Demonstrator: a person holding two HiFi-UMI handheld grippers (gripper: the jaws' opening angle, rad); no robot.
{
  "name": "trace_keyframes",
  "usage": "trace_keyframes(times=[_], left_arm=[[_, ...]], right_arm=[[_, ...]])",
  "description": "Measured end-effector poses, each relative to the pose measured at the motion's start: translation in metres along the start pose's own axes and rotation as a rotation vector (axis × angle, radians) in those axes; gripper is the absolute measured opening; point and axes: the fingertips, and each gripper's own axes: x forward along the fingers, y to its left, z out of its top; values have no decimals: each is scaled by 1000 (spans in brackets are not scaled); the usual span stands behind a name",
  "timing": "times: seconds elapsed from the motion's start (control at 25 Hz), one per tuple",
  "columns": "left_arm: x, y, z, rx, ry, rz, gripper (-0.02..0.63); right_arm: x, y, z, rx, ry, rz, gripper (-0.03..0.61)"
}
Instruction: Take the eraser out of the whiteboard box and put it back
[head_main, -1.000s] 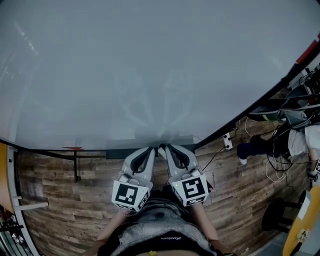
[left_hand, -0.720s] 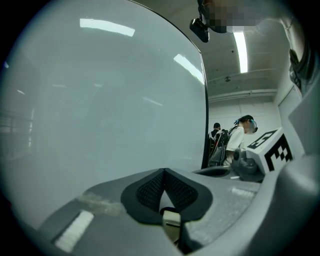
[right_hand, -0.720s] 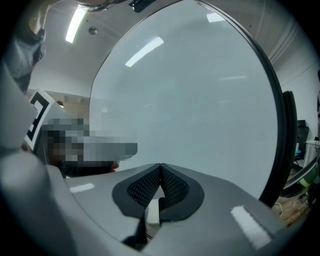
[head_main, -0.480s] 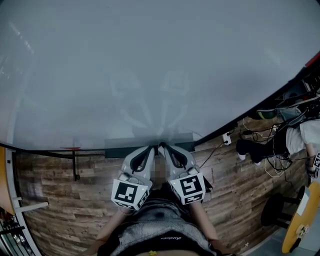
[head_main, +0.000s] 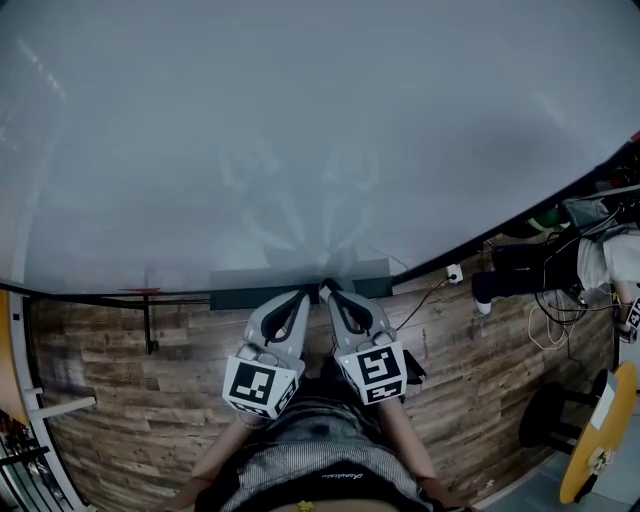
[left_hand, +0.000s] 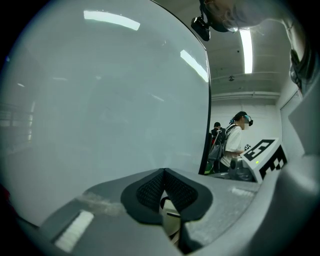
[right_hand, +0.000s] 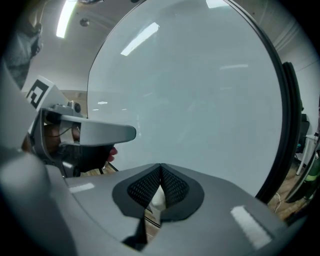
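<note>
Head view gives no clear sight of the eraser. I cannot pick it out anywhere, and the only hint is a small pale shape (left_hand: 169, 220) glimpsed through the gap under the pads in each gripper view, too cramped to name. The long dark grey whiteboard box (head_main: 235, 296) runs along the bottom edge of the big pale glossy whiteboard (head_main: 300, 130). Both claws point their tips at its middle, side by side and nearly touching each other. The left gripper (head_main: 303, 295), a grey plastic two-jaw tool, is clenched: in the left gripper view its black mesh-textured pads (left_hand: 150, 187) meet at the tip with nothing pinched between them. The right gripper (head_main: 326, 291), of the same make, is clenched likewise, its pads (right_hand: 175, 187) pressed together at the tip in the right gripper view and gripping nothing. Each tool carries a white cube with black square markers (head_main: 262, 386) at its rear, just ahead of the person's forearms (head_main: 225, 455). Under all this lies a worn wood-plank floor (head_main: 120, 380). Off to the right a white power strip (head_main: 455, 272) sits by the board's black frame, with tangled dark cables (head_main: 560, 310) beyond it. Past the board's edge in the left gripper view, another person in a white top (left_hand: 234, 145) stands well apart.
</note>
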Motion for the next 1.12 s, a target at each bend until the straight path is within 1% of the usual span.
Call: trace_keyframes(times=[0.32, 0.6, 0.64, 0.68, 0.72, 0.8, 0.96, 1.12], left_arm=[[-5, -1, -10, -9, 24, 14, 2], [-1, 2, -13, -2, 35, 21, 2], [0, 3, -13, -2, 36, 21, 2], [1, 4, -13, -3, 37, 21, 2], [2, 5, -13, -3, 39, 21, 2], [3, 7, -13, -1, 40, 21, 2], [6, 10, -13, -3, 41, 24, 2], [7, 13, -16, -3, 47, 29, 2]], right_arm=[[-1, 1, -13, 1, 40, 5, 3], [1, -6, -15, -20, 49, -5, 6], [1, -7, -14, -26, 49, -5, 18], [2, -7, -14, -32, 51, -3, 67], [3, -7, -13, -36, 53, 0, 88], [6, -7, -14, -41, 59, 3, 108], [13, -7, -23, -63, 104, 22, 177], [20, -5, -35, -89, 149, 27, 190]])
